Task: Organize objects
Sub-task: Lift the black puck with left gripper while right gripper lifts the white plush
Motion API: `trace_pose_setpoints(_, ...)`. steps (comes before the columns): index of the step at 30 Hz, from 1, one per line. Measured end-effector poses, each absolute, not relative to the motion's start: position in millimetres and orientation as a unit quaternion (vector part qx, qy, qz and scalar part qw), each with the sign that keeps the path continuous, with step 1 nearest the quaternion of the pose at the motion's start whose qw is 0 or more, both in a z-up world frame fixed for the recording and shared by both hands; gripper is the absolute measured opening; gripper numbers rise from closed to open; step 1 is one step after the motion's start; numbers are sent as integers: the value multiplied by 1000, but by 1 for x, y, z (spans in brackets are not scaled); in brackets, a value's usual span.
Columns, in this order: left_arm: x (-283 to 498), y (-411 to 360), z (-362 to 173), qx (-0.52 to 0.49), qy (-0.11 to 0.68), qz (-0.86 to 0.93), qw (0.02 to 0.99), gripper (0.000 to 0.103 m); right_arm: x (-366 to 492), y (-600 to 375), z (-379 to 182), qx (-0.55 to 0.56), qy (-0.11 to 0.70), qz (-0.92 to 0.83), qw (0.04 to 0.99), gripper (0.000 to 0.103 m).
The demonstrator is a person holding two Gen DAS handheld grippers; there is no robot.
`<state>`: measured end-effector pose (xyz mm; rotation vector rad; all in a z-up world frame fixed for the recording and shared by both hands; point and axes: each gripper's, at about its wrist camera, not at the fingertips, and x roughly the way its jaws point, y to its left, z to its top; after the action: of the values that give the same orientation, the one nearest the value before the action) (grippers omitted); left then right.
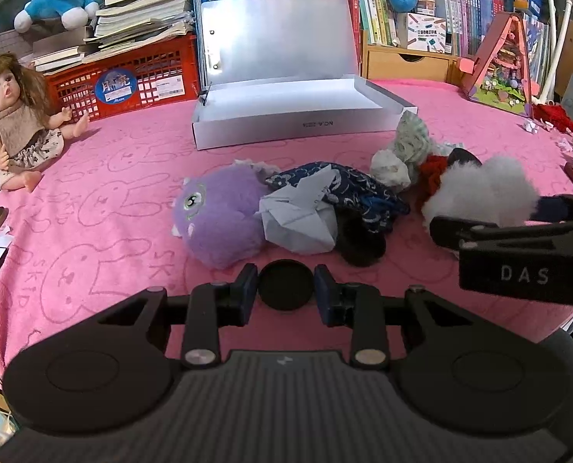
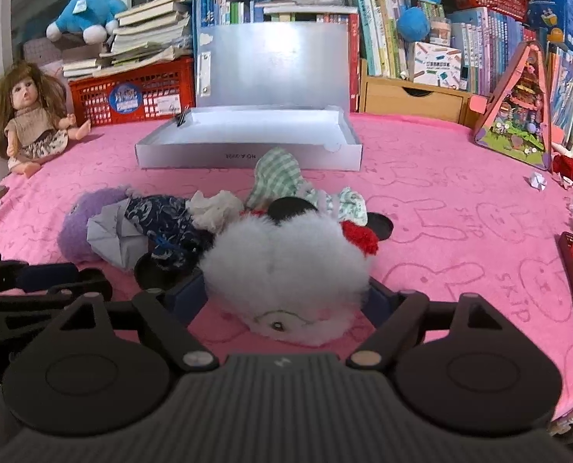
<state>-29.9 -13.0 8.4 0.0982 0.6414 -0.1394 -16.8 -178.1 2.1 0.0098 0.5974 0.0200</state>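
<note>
My left gripper point(image 1: 285, 289) is shut on a small black round disc point(image 1: 285, 281), low over the pink cloth point(image 1: 112, 208). Just beyond it lie a purple plush point(image 1: 217, 216), a folded grey paper point(image 1: 298, 223) and a dark blue patterned cloth point(image 1: 348, 189). My right gripper point(image 2: 284, 297) has its blue pads pressed into both sides of a white fluffy plush toy point(image 2: 286, 254), which rests on the cloth; the same right gripper point(image 1: 492, 218) shows at the right of the left wrist view. An open silver box point(image 2: 247, 154) stands behind the pile, lid up.
A green checked cloth point(image 2: 278, 171), red yarn point(image 2: 359, 235) and another black disc point(image 2: 381, 225) lie by the pile. A doll point(image 2: 27, 119) sits far left before a red crate point(image 2: 132, 92). A pink triangular toy house point(image 2: 518, 115) stands right; books line the back.
</note>
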Motion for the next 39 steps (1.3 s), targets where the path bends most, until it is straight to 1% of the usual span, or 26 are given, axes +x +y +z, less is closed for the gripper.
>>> trace_pose_setpoints(7, -30, -14, 9, 50, 314, -69, 946, 37, -21, -177, 2, 5, 298, 11, 954, 72)
trace_pose_setpoints(10, -30, -14, 11, 49, 312, -69, 946, 37, -22, -178, 4, 6, 296, 12, 955, 69)
trace_pose_setpoints(13, -30, -14, 12, 49, 310, -69, 947, 37, -24, -178, 4, 3, 295, 15, 955, 68)
trace_pose_setpoints(14, -30, -14, 12, 49, 310, -69, 947, 37, -24, -178, 4, 1, 293, 15, 956, 69)
trace_pose_setpoints(16, -29, -14, 12, 49, 311, -69, 947, 37, -24, -179, 3, 5, 288, 15, 958, 79)
trace_pose_setpoints(19, -29, -14, 12, 50, 312, -69, 946, 37, -22, -181, 2, 16, 284, 14, 959, 91)
trace_pose_setpoints(21, -28, -14, 11, 50, 312, -69, 946, 37, -20, -181, 2, 16, 279, 11, 960, 95)
trace_pose_setpoints(27, -27, -13, 10, 50, 312, -69, 946, 37, -16, -172, 1, 1, 261, -14, 965, 101)
trace_pose_setpoints(32, -24, -11, 10, 48, 313, -66, 946, 37, -14, -166, -5, 10, 271, -23, 962, 101)
trace_pose_setpoints(35, -23, -9, 11, 47, 312, -64, 947, 37, -17, -164, -8, 11, 278, -22, 960, 95)
trace_pose_setpoints(36, -22, -9, 11, 47, 312, -64, 947, 37, -18, -164, -8, 9, 280, -23, 960, 89)
trace_pose_setpoints(37, -22, -9, 11, 47, 312, -65, 947, 37, -19, -163, -8, 6, 280, -27, 960, 81)
trace_pose_setpoints(39, -21, -9, 11, 47, 311, -66, 947, 37, -20, -163, -7, 3, 281, -34, 959, 75)
